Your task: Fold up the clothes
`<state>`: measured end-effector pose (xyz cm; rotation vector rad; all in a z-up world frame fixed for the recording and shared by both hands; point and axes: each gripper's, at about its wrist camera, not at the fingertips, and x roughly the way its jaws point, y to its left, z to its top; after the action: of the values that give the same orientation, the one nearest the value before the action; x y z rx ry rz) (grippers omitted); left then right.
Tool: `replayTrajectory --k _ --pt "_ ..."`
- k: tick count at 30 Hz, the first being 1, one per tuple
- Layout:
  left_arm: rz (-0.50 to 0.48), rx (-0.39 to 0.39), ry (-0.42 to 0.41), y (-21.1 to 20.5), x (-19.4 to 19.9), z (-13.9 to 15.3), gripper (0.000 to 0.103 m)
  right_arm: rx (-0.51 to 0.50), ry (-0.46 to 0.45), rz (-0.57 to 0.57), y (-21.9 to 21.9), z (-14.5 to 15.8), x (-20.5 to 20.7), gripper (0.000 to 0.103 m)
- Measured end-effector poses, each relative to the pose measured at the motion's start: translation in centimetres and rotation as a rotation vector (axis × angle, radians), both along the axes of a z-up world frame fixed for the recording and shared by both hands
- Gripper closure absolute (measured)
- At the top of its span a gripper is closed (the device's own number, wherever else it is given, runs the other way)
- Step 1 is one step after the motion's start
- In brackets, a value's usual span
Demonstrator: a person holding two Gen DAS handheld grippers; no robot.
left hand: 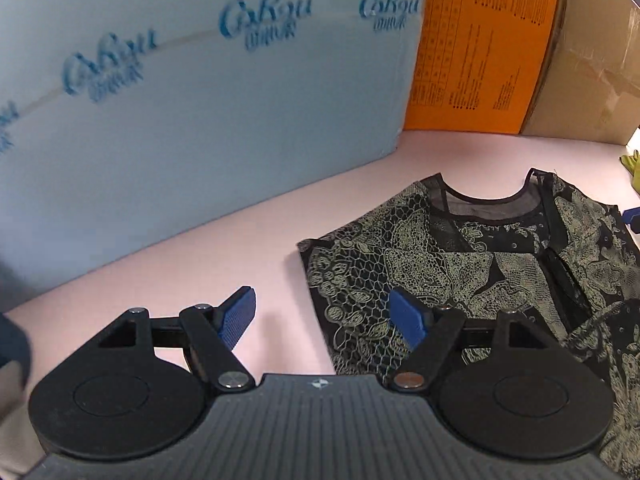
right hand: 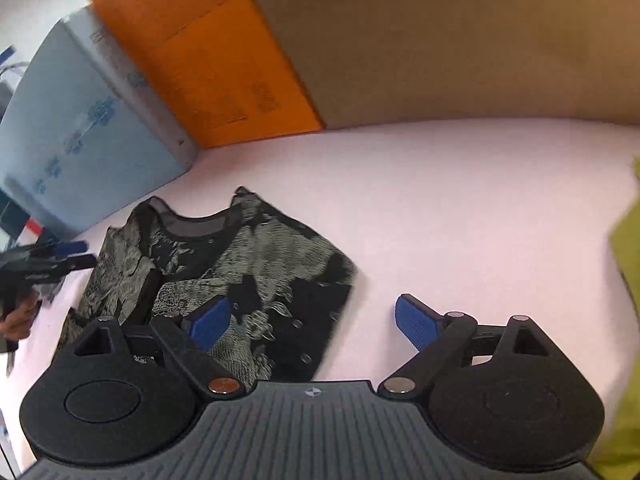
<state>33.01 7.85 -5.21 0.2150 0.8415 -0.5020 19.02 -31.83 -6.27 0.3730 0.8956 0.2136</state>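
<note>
A black top with a pale lace print (left hand: 460,264) lies partly folded on the pink table, neckline away from me; it also shows in the right wrist view (right hand: 224,264). My left gripper (left hand: 324,316) is open and empty above the top's left edge, its right pad over the fabric. My right gripper (right hand: 316,324) is open and empty above the top's right edge, its left pad over the fabric. The left gripper also shows in the right wrist view (right hand: 64,256), at the far left beside the top. A blue tip of the right gripper (left hand: 632,216) shows at the right edge of the left wrist view.
A light blue foam board (left hand: 200,120) stands at the left, an orange board (left hand: 480,48) and brown cardboard (right hand: 440,40) at the back. A yellow-green cloth (right hand: 628,300) lies at the right. The pink table (right hand: 460,208) is bare right of the top.
</note>
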Motion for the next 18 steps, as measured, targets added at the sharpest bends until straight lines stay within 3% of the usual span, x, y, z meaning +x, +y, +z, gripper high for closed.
replayTrajectory --k 5,9,14,18 --pt "0.012 -0.066 0.009 -0.2 1.0 -1.1 0.032 0.027 -0.026 -0.013 0.6 -0.1 1.4 0.016" --pt "0.024 -0.077 0.011 -0.2 1.1 -1.3 0.032 -0.017 -0.033 0.002 1.5 0.0 1.9 0.016" --pt "0.075 -0.08 -0.01 1.9 -0.3 0.5 0.032 -0.042 -0.091 -0.079 1.3 2.1 0.1 0.016" --pt "0.081 -0.054 -0.044 4.7 -4.8 3.0 0.032 -0.009 -0.131 0.054 3.3 4.5 -3.8 0.016"
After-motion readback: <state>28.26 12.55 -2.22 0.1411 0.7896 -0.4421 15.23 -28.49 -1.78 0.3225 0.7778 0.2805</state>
